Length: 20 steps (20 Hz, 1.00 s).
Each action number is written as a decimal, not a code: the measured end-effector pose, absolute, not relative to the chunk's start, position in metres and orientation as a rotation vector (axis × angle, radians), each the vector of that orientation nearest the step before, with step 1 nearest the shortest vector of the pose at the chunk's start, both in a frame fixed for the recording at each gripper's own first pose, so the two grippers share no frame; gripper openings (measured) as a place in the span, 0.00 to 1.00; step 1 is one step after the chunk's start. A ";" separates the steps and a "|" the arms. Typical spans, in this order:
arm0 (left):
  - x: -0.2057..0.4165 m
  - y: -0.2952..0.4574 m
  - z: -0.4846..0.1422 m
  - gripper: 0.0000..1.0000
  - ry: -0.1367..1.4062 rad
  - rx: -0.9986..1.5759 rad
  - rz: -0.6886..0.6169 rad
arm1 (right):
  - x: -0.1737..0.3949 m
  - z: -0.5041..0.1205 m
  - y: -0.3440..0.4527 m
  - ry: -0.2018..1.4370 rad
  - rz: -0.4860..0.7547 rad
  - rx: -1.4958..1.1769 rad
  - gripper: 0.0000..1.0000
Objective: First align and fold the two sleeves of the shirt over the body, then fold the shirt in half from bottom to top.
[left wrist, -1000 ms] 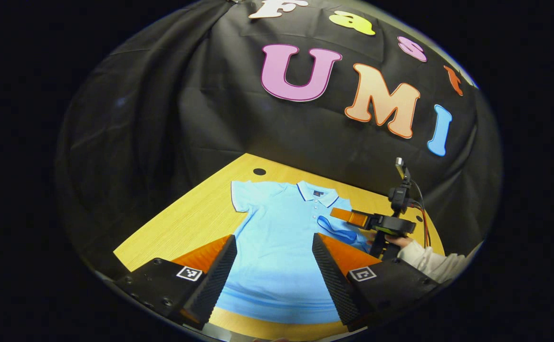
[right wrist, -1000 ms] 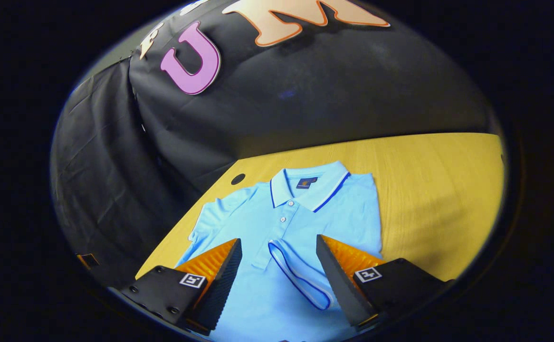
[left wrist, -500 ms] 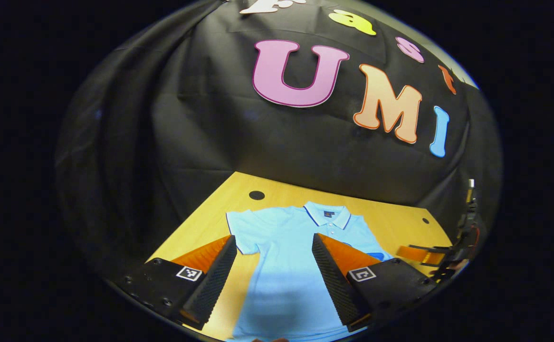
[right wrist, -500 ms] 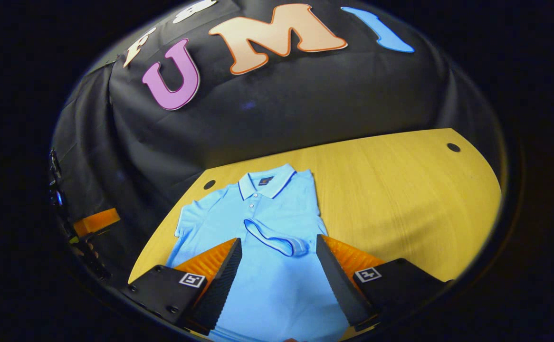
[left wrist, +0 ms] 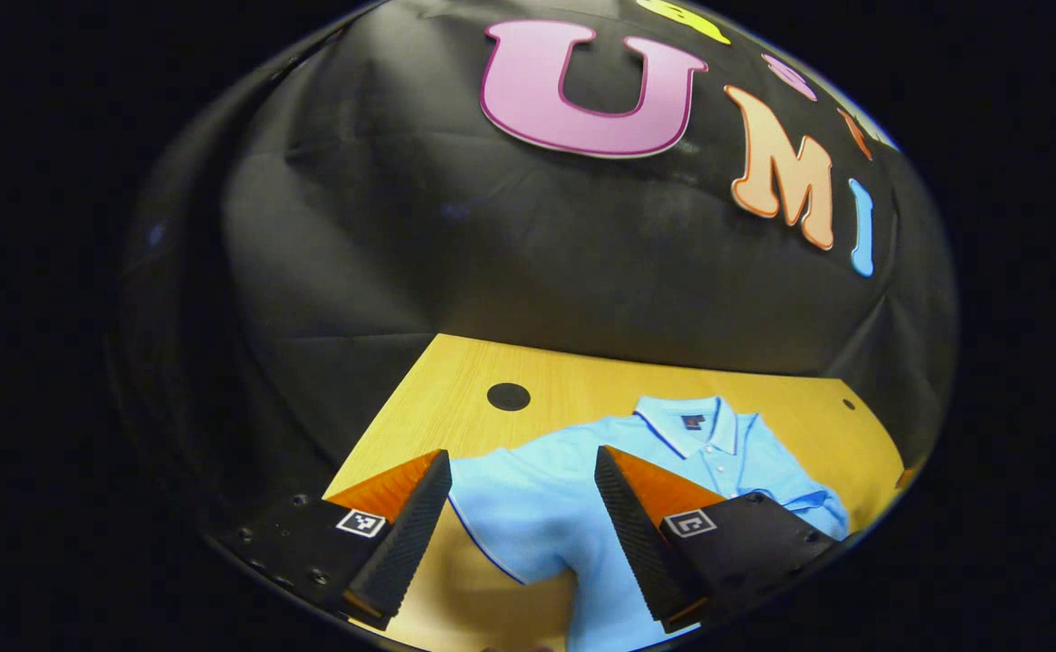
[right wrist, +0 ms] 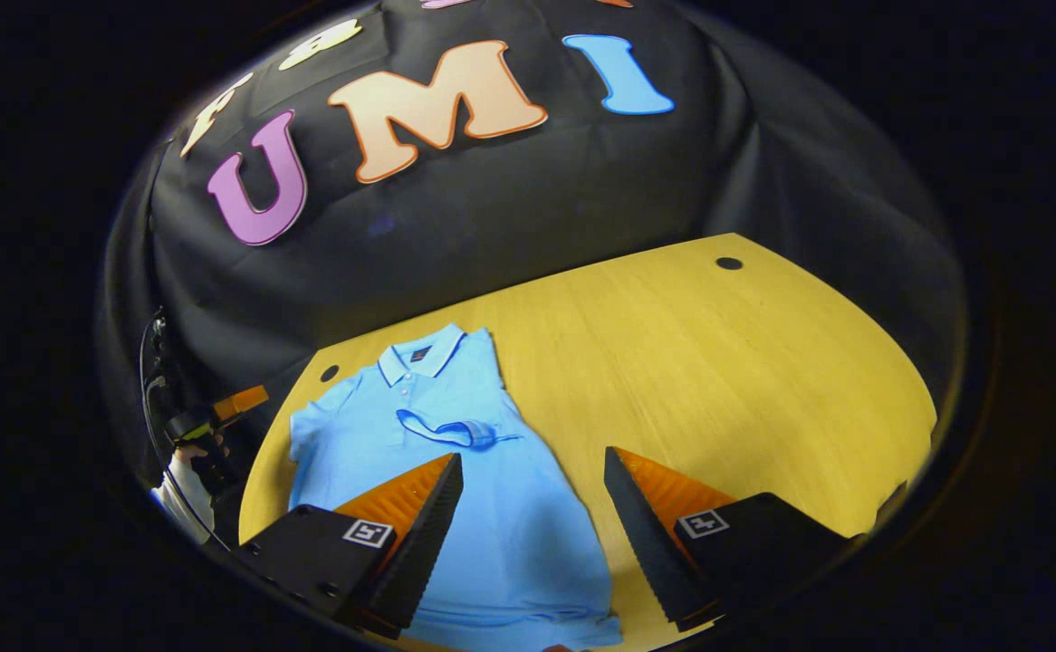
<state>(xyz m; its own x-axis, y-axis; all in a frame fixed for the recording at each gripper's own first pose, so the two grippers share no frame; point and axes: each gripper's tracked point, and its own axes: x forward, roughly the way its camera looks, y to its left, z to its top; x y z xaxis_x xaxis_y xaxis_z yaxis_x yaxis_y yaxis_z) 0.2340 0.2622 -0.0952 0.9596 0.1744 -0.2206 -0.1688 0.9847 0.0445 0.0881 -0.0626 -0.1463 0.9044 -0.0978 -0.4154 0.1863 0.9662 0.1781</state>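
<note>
We see one light-blue shirt lying flat on the tabletop, collar toward the booth wall, with one sleeve folded over its chest and the other sleeve spread out beside the body. Our left gripper hovers above that spread sleeve, fingers apart and empty. Our right gripper hangs over the shirt's lower edge, likewise apart, and two dark holes mark the tabletop beyond the shirt.

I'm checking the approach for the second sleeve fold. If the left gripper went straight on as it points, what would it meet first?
Probably the shirt's unfolded sleeve, lying flat on the table between the left gripper's open fingers; depth is unclear.
</note>
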 end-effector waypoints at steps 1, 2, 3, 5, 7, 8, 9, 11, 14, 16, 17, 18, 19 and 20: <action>0.245 0.269 -0.103 0.95 0.247 0.046 0.176 | 0.083 -0.144 -0.067 0.411 -0.172 0.229 0.98; 0.253 0.278 -0.113 0.95 0.267 0.077 0.186 | 0.079 -0.144 -0.071 0.406 -0.194 0.234 0.98; 0.258 0.284 -0.122 0.95 0.289 0.107 0.187 | 0.076 -0.145 -0.075 0.402 -0.217 0.228 0.98; 0.267 0.286 -0.137 0.95 0.333 0.133 0.173 | 0.069 -0.148 -0.080 0.415 -0.247 0.223 0.98; 0.271 0.291 -0.146 0.95 0.357 0.144 0.177 | 0.065 -0.147 -0.079 0.424 -0.258 0.225 0.98; 0.274 0.292 -0.150 0.95 0.364 0.140 0.177 | 0.065 -0.148 -0.079 0.426 -0.263 0.223 0.98; 0.276 0.292 -0.153 0.95 0.373 0.131 0.171 | 0.064 -0.148 -0.079 0.428 -0.266 0.220 0.98; 0.274 0.297 -0.163 0.94 0.398 0.124 0.171 | 0.065 -0.149 -0.078 0.430 -0.269 0.211 0.98; 0.274 0.294 -0.161 0.95 0.398 0.125 0.161 | 0.064 -0.148 -0.077 0.431 -0.266 0.208 0.98; 0.275 0.298 -0.166 0.89 0.414 0.140 0.172 | 0.064 -0.150 -0.076 0.434 -0.264 0.207 0.98; 0.278 0.295 -0.165 0.76 0.406 0.136 0.161 | 0.064 -0.152 -0.076 0.441 -0.267 0.203 0.98; 0.281 0.292 -0.164 0.70 0.395 0.128 0.150 | 0.064 -0.154 -0.074 0.447 -0.266 0.204 0.98; 0.280 0.291 -0.166 0.60 0.401 0.131 0.149 | 0.065 -0.155 -0.073 0.449 -0.266 0.206 0.98; 0.279 0.291 -0.166 0.50 0.406 0.133 0.141 | 0.065 -0.155 -0.071 0.451 -0.264 0.207 0.98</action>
<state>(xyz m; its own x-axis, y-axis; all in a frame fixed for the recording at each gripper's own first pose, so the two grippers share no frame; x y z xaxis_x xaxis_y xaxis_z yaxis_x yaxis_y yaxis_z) 0.2787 0.2907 -0.1662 0.9093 0.1625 -0.3831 -0.1095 0.9816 0.1565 0.0647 -0.0713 -0.1553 0.8672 -0.2045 -0.4540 0.2955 0.9452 0.1386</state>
